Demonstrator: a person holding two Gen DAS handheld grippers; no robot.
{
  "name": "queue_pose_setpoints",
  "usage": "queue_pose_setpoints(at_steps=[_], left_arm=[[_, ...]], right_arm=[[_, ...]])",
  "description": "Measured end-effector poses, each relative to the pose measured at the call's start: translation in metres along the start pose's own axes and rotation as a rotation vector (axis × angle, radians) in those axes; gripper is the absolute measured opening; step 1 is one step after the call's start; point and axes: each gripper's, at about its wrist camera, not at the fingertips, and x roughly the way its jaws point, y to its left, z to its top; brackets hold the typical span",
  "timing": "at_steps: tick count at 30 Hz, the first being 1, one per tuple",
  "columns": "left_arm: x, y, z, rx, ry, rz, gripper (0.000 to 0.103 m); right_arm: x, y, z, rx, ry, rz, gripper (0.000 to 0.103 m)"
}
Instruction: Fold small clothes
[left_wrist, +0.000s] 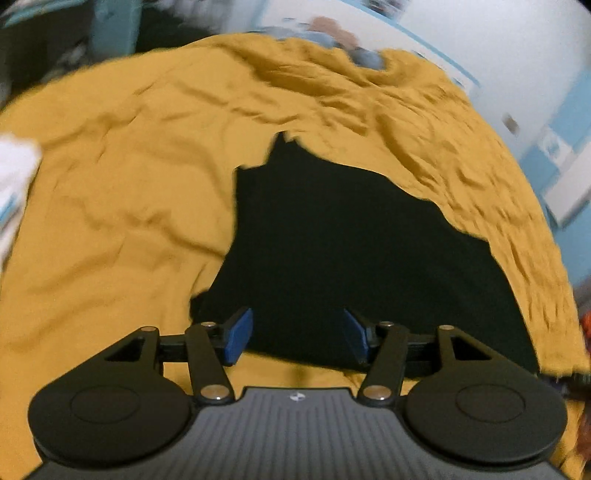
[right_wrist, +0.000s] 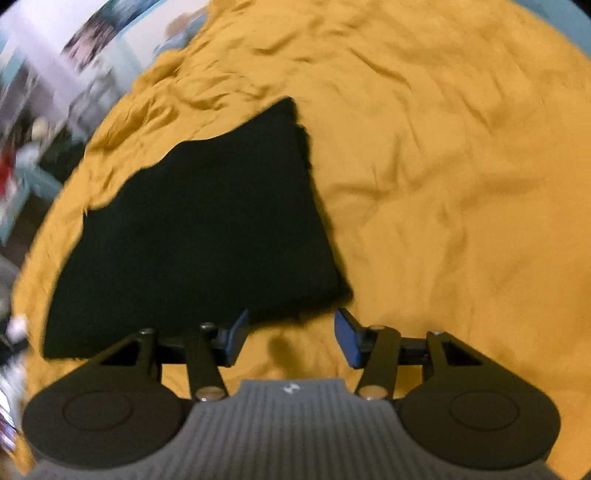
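So the black garment lies flat on the wrinkly yellow sheet, folded with straight-ish edges. Left gripper hangs over its near edge, jaws spread, nothing pinched. Right gripper is just off its near corner, jaws also spread and empty.

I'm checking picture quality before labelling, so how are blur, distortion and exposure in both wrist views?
Left wrist view: fisheye bends the yellow sheet into a dome, the edges smear, and the black garment is too dark for folds to show. Right wrist view: same bending, left background streaked, garment equally featureless, with sharper gripper fingers.
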Motion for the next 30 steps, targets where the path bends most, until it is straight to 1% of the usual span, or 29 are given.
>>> queue_pose_setpoints(at_steps=[1, 2, 4, 7, 8, 10, 11, 12, 13, 14, 15, 16, 17, 19, 21, 22, 23, 24, 25, 26, 27, 29, 30], left_arm=[[0.003, 0.006, -0.003, -0.053, -0.002, -0.011, 0.066], [0.006, 0.014, -0.005, -0.111, -0.004, -0.027, 0.066], [0.014, 0.029, -0.009, -0.222, -0.009, -0.057, 0.066], [0.026, 0.047, -0.014, -0.327, -0.028, -0.078, 0.066], [0.03, 0.052, -0.015, -0.354, -0.031, -0.084, 0.066], [0.036, 0.062, -0.019, -0.4, -0.041, -0.093, 0.058], [0.039, 0.064, -0.019, -0.413, -0.046, -0.089, 0.055], [0.041, 0.067, -0.019, -0.43, -0.056, -0.085, 0.048], [0.042, 0.068, -0.019, -0.437, -0.066, -0.076, 0.032], [0.042, 0.068, -0.018, -0.442, -0.073, -0.068, 0.026], [0.042, 0.068, -0.016, -0.446, -0.079, -0.064, 0.014], [0.038, 0.067, -0.014, -0.442, -0.104, -0.068, 0.001], [0.034, 0.065, -0.012, -0.43, -0.134, -0.066, 0.0], [0.021, 0.058, -0.003, -0.403, -0.197, -0.046, 0.0], [0.007, 0.05, 0.01, -0.363, -0.235, 0.029, 0.0], [0.001, 0.047, 0.017, -0.347, -0.244, 0.036, 0.0], [-0.004, 0.045, 0.022, -0.328, -0.237, 0.036, 0.0], [-0.007, 0.042, 0.028, -0.304, -0.219, 0.055, 0.0], [-0.009, 0.04, 0.031, -0.276, -0.193, 0.069, 0.0], [-0.009, 0.04, 0.033, -0.257, -0.164, 0.066, 0.0], [-0.008, 0.043, 0.031, -0.264, -0.132, 0.054, 0.0], [-0.003, 0.049, 0.022, -0.331, -0.062, 0.043, 0.01], [-0.003, 0.053, 0.016, -0.364, -0.044, 0.039, 0.026]], right_arm=[[0.001, -0.008, -0.005, 0.061, -0.003, 0.042, 0.05], [0.002, -0.014, -0.008, 0.115, -0.013, 0.07, 0.054], [0.006, -0.023, -0.009, 0.184, -0.034, 0.1, 0.054], [0.012, -0.034, -0.007, 0.276, -0.061, 0.168, 0.054], [0.015, -0.037, -0.002, 0.3, -0.067, 0.18, 0.053], [0.022, -0.043, 0.001, 0.328, -0.082, 0.169, 0.046], [0.026, -0.046, 0.006, 0.337, -0.085, 0.162, 0.039], [0.03, -0.049, 0.006, 0.349, -0.085, 0.158, 0.034], [0.034, -0.053, 0.006, 0.368, -0.088, 0.163, 0.031], [0.035, -0.056, 0.005, 0.386, -0.093, 0.174, 0.028], [0.037, -0.058, 0.005, 0.399, -0.1, 0.19, 0.021], [0.036, -0.059, 0.006, 0.401, -0.111, 0.208, 0.018], [0.037, -0.058, 0.009, 0.391, -0.128, 0.228, 0.011], [0.028, -0.052, 0.015, 0.35, -0.172, 0.257, 0.008], [0.02, -0.042, 0.023, 0.302, -0.186, 0.244, 0.006], [0.015, -0.036, 0.028, 0.28, -0.191, 0.232, 0.006], [0.01, -0.032, 0.031, 0.266, -0.193, 0.233, 0.006], [0.007, -0.026, 0.035, 0.251, -0.191, 0.229, 0.006], [0.005, -0.02, 0.037, 0.232, -0.183, 0.21, 0.006], [0.005, -0.016, 0.039, 0.212, -0.175, 0.187, 0.006], [0.005, -0.011, 0.04, 0.189, -0.165, 0.156, 0.006], [0.004, -0.012, 0.036, 0.185, -0.153, 0.128, 0.006], [0.004, -0.015, 0.033, 0.197, -0.15, 0.129, 0.006]])
